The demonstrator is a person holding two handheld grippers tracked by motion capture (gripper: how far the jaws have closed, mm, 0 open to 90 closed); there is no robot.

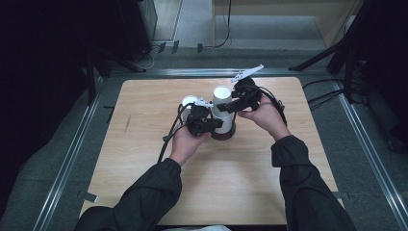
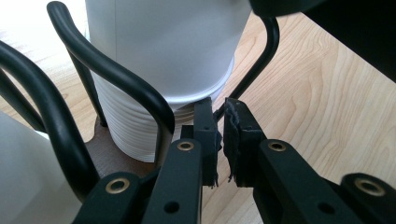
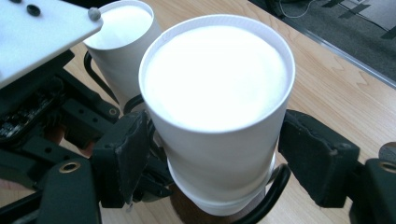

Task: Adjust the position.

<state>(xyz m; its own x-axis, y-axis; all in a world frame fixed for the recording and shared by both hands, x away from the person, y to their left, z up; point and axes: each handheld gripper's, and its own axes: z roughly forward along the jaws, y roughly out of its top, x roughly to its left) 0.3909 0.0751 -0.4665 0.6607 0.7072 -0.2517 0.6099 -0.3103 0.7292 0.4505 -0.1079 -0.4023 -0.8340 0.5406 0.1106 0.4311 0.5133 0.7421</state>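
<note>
I hold a gripper in each hand over the middle of the wooden table (image 1: pixel 144 144), and both meet at a black wire cup holder (image 2: pixel 112 79) that stands on a dark round base (image 1: pixel 224 134). In it sits a tall stack of white paper cups (image 1: pixel 222 108), with the top cup (image 3: pixel 217 93) raised a little out of the ribbed rims below it. A second white cup (image 1: pixel 189 102) stands just beside the stack at its 9 o'clock in the high view, and in the right gripper view it lies at 11 o'clock of the top cup. My left gripper (image 2: pixel 221 122) comes in from 7 o'clock of the stack and its jaws are closed almost tight at the foot of the stack, just under the rim of the raised cup; one thin wire of the holder runs up right behind the tips, but I cannot tell whether they pinch it. My right gripper (image 3: pixel 212 140) reaches in from 3 o'clock in the high view, with the top cup between its jaws. Its jaws stand spread on either side of the cup wall: the right pad is clear of the cup, and at the left pad I cannot make out any contact, so nothing is clamped there.
</note>
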